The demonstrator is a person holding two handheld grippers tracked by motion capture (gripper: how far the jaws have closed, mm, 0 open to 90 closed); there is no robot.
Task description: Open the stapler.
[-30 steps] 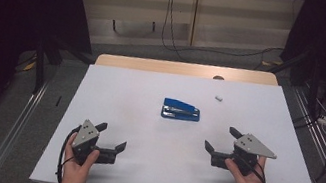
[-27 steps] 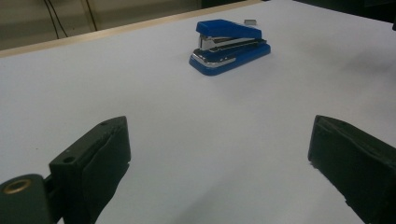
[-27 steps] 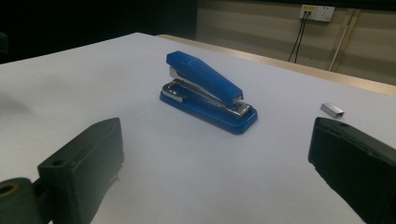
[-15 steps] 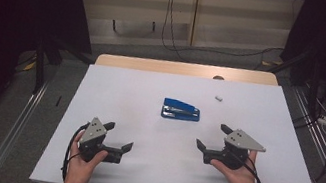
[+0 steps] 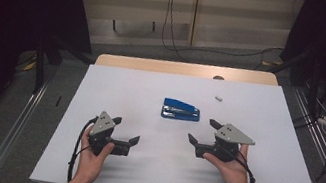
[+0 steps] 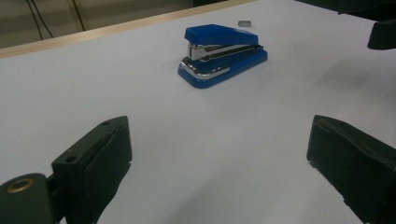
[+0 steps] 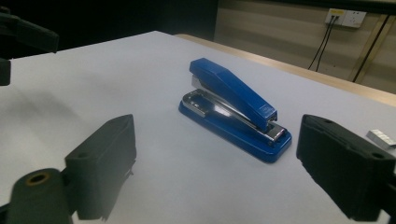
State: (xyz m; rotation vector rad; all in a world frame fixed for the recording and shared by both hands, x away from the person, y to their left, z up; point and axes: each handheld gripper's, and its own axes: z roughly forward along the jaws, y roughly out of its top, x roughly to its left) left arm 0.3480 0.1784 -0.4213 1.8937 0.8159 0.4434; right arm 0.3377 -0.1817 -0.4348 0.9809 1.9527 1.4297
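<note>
A blue stapler (image 5: 181, 110) lies flat in the middle of the white table (image 5: 152, 84), also seen as the stapler (image 6: 223, 55) and the stapler (image 7: 236, 107) in the two gripper views. A small strip of staples (image 5: 218, 99) rests behind it to the right, the same strip (image 7: 382, 137) showing at the edge of the right gripper view. My left gripper (image 5: 124, 130) is open at the near left, its jaws wide apart and empty. Near right, my right gripper (image 5: 200, 131) is open too, pointing left toward the stapler, nothing held.
The table's wooden far edge (image 5: 185, 68) runs along the back. Cables (image 5: 172, 27) hang on the wall behind, and metal rails (image 5: 18, 122) flank the table on both sides. Bare white surface lies between the grippers.
Both grippers have moved inward toward the table's middle and slightly forward. Their jaws stay open. The stapler has not moved.
</note>
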